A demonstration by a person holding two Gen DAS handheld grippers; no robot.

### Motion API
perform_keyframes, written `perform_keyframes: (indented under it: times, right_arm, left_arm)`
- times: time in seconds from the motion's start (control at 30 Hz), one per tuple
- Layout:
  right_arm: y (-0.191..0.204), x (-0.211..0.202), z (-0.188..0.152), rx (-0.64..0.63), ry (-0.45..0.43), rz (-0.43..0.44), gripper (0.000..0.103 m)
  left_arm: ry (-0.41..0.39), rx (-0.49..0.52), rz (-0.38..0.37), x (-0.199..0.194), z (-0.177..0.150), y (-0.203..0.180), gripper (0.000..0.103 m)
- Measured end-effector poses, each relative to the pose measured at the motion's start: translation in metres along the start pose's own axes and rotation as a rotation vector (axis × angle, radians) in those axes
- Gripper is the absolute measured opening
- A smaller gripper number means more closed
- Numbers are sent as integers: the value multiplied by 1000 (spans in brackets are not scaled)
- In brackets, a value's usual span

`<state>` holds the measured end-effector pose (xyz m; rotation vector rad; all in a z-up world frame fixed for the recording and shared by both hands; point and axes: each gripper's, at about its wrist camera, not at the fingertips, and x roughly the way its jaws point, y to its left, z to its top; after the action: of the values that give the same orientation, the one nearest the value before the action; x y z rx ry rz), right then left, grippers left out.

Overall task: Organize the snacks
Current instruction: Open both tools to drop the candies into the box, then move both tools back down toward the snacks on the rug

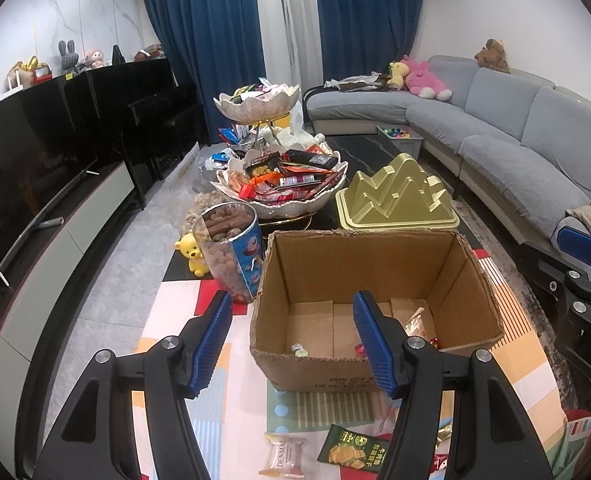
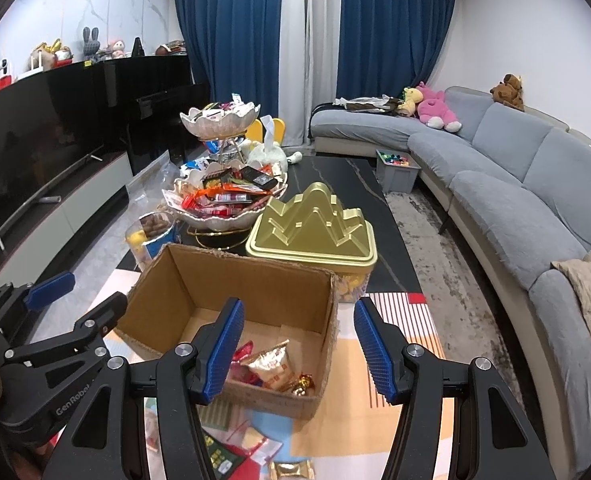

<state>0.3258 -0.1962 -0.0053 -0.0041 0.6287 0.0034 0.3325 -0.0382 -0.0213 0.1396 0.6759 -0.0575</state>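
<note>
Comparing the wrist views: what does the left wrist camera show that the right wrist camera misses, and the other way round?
Left wrist only: the yellow bear toy beside the clear snack jar, and the loose green packet on the mat.

Right wrist only: the gold-wrapped candy in the box's near corner.

Both: the open cardboard box, the gold mountain-shaped lid, the tiered snack bowls, and both grippers open and empty.

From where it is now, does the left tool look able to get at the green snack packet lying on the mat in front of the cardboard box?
Probably yes: the green snack packet lies uncovered just below the open, empty left tool, nothing between them.
</note>
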Motion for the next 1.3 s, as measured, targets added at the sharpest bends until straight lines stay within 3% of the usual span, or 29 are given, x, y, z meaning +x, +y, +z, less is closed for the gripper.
perform_keyframes:
  times: [0.83,1.1,1.3]
  right_arm:
    - [5,-27,-54,-9,49,-3,58]
    - [4,-39,-76,2,79,-4,58]
    - [-3,-46,-103,65,152,-34,58]
  left_arm:
    - [28,25,6,-32,-51,5,62]
    - [43,50,-27,-42,-70,-5,62]
    - [66,93,-72,-42,-84,-13,62]
